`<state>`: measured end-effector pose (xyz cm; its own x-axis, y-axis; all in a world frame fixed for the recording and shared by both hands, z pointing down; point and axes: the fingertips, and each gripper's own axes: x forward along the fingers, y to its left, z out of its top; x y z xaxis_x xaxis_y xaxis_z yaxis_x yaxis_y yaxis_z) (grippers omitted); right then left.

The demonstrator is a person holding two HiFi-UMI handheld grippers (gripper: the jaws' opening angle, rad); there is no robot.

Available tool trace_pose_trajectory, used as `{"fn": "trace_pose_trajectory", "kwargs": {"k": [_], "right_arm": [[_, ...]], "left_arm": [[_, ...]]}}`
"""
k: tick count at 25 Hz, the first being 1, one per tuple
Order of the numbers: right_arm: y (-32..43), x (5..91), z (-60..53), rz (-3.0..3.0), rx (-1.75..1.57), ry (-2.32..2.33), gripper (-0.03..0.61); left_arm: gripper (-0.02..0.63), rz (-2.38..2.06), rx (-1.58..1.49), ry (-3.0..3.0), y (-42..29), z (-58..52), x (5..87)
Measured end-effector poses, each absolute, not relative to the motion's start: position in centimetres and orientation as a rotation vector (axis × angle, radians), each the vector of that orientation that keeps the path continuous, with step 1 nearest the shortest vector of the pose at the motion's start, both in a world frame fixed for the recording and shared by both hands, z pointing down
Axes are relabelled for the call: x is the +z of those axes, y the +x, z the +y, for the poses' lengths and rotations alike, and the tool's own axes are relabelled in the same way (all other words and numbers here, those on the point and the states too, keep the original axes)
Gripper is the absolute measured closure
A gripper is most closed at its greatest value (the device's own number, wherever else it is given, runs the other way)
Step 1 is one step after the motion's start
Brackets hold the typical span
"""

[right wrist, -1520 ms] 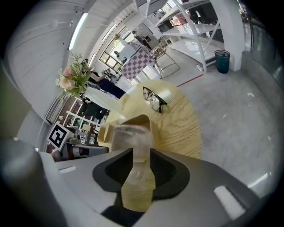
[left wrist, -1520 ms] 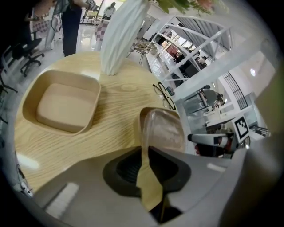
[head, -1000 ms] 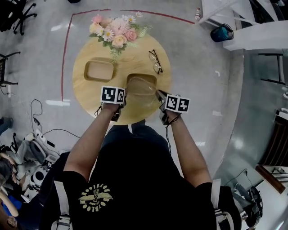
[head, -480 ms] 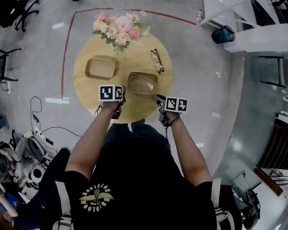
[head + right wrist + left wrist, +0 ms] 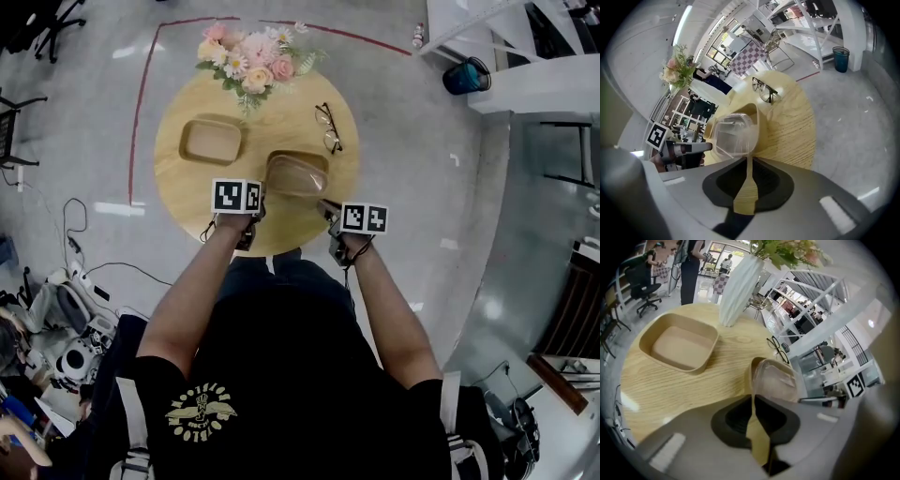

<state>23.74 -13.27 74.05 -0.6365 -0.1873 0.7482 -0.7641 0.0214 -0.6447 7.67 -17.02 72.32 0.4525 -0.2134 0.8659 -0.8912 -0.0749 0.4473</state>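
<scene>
Between left tool (image 5: 752, 403) and right tool (image 5: 747, 163) — lidded tray (image 5: 296, 175); both clamp its rim.

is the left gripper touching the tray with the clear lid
Touching. The left gripper view shows the left gripper with its jaws shut on the rim of the lidded tray.

Bright, even indoor light from a ceiling strip (image 5: 686, 21) threw pale glare on the table (image 5: 629, 401) and floor (image 5: 117, 208), shadows were faint, and both gripper views bowed toward dark vignetted edges, the left claw (image 5: 753, 404) blurred.
</scene>
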Motion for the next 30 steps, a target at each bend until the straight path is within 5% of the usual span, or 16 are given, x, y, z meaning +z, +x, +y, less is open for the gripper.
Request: {"fn": "trace_pose_trajectory", "kwargs": {"k": [30], "right_arm": [[24.8,73.0,-18.4,-1.783,1.528,0.892,0.531]], "left_arm": [[0.520,-0.875,0.761,1.614,6.1,-17.3,70.4]]}}
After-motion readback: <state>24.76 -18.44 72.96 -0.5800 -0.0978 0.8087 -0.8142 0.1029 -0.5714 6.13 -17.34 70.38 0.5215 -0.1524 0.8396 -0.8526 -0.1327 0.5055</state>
